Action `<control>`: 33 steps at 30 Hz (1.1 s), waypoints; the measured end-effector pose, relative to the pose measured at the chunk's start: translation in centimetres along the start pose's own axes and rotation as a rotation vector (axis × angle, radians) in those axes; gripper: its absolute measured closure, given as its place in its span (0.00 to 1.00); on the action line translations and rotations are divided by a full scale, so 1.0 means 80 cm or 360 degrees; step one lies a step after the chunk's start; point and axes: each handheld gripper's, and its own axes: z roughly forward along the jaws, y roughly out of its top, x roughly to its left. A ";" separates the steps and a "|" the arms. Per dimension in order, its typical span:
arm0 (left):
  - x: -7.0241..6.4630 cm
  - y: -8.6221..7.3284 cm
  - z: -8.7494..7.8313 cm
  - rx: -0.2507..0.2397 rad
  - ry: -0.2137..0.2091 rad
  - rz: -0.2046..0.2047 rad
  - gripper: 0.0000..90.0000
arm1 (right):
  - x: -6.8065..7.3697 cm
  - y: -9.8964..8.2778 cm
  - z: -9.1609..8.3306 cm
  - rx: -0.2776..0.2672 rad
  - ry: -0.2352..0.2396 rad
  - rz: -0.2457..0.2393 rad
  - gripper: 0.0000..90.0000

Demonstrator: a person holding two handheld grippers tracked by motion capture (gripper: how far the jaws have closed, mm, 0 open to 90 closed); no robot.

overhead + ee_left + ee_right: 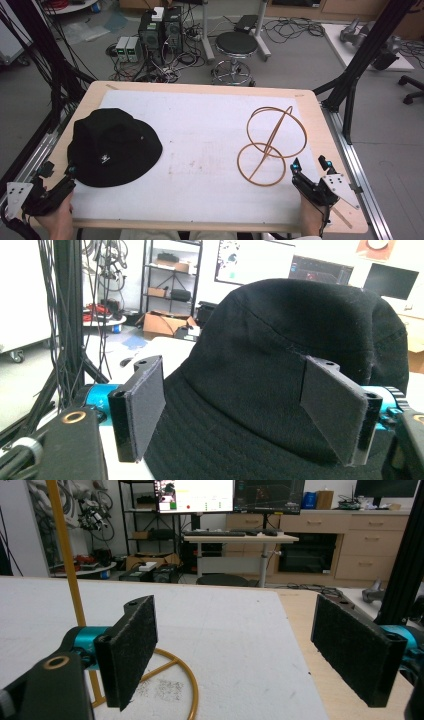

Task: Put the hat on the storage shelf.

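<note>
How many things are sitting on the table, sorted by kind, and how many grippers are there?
Black bucket hat: 1
Gold wire hat stand: 1
White mat covering the table top: 1
Handheld grippers: 2, the left gripper at the hat's brim and the right gripper beside the stand's base ring, both open
Total: 5

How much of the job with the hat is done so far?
Nothing looks done yet. The black hat lies flat on the white mat, and the wire stand stands bare beside it. The left claw is open with the hat's brim between its jaws, not pinched. The right claw is open by the stand's base, holding nothing. Probably left: lifting the hat, perhaps onto the stand.
</note>
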 end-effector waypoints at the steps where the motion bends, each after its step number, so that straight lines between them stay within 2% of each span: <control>1: 0.000 0.000 0.000 0.0002 -0.0001 0.0001 0.29 | 0.000 0.000 0.000 0.0002 -0.0001 0.0005 0.20; 27: 0.001 0.001 0.000 0.0003 0.0007 0.0010 0.29 | -0.005 -0.001 -0.002 0.0003 -0.0021 0.0050 0.19; 33: -0.005 0.005 0.000 -0.0016 -0.0040 0.0015 0.29 | -0.004 -0.001 -0.001 0.0002 -0.0025 0.0055 0.19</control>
